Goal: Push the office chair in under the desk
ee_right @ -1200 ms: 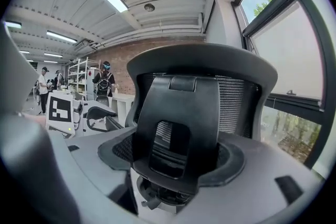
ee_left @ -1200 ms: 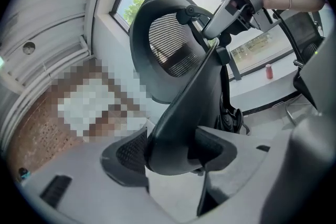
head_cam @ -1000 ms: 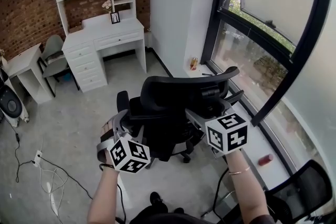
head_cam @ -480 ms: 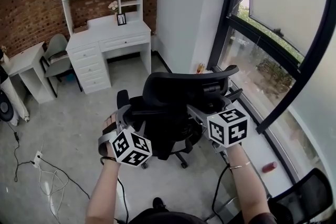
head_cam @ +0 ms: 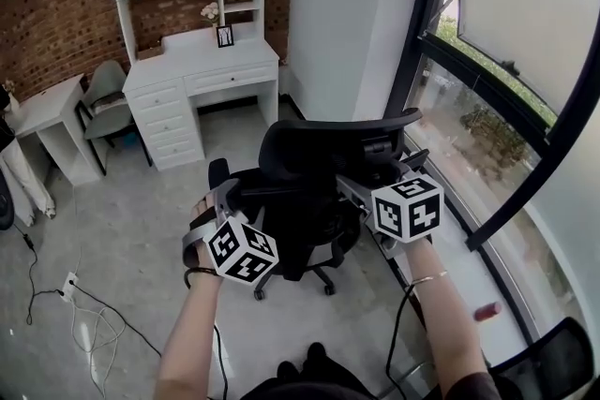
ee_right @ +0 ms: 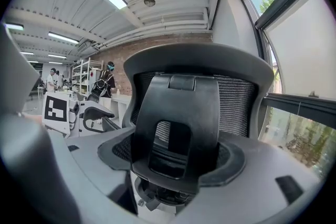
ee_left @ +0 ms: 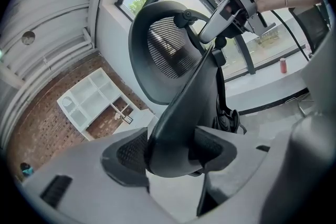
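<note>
The black office chair [head_cam: 309, 173] stands on the grey floor, its back toward me and its mesh headrest [head_cam: 337, 134] on top. A white desk [head_cam: 202, 75] with drawers and a hutch stands beyond it against the brick wall. My left gripper [head_cam: 225, 200] is shut on the left edge of the chair back [ee_left: 178, 113]; its pads [ee_left: 128, 150] press both sides of it. My right gripper [head_cam: 354, 190] is shut on the black support bracket [ee_right: 176, 128] behind the chair back. Each gripper shows in the other's view: right gripper [ee_left: 231, 5], left gripper [ee_right: 63, 113].
A white pillar [head_cam: 342, 23] and a window wall [head_cam: 487, 108] with a low sill run along the right. A red can [head_cam: 486, 311] lies on the sill. Cables and a power strip [head_cam: 70, 290] trail on the floor at left. A small desk [head_cam: 42, 112] with a grey chair [head_cam: 103, 98] stands far left.
The chair and both grippers have moved forward toward the white desk, which now looks closer. Both grips on the chair back are unchanged.
</note>
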A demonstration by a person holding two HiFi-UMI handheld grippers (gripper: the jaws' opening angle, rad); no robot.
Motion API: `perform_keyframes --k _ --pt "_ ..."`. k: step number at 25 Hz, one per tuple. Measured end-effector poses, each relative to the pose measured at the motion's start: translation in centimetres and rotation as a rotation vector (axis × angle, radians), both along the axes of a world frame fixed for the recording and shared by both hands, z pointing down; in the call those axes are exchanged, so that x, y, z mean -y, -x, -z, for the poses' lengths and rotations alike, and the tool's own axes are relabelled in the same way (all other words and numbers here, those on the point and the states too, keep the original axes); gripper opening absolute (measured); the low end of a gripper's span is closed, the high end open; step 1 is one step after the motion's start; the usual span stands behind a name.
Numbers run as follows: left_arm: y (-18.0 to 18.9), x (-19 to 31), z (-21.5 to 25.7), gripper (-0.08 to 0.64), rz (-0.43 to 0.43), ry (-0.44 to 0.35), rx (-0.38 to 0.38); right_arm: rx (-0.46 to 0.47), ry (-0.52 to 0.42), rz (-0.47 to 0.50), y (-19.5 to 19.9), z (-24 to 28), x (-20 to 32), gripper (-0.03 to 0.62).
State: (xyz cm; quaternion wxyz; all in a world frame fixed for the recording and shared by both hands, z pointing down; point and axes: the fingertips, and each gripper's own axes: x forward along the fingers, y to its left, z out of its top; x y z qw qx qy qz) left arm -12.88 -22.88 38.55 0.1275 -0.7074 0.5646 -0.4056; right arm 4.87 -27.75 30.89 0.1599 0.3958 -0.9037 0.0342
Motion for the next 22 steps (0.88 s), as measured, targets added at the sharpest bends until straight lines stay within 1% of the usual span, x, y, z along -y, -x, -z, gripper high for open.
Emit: perform_keyframes --k 5,8,14,22 --pt "2.2 3.3 -0.4 0.262 0.017 0.0 -0.02 0.01 -0.015 0.03 2.4 -0.3 3.6 0.321" --pt "4.2 5.4 -0.8 0.262 0.032 -0.002 -0.029 0.01 -0.013 0.048 4.4 -0.5 5.9 0.321" --pt "7.8 11.1 -0.8 0.261 0.08 -0.017 -0.017 0.01 -0.018 0.081 8.0 -0.3 11.6 0.321" --pt "12.0 18.8 -1.1 0.261 0.143 0.011 -0.006 0.015 -0.029 0.118 12.1 -0.3 19.4 0.321"
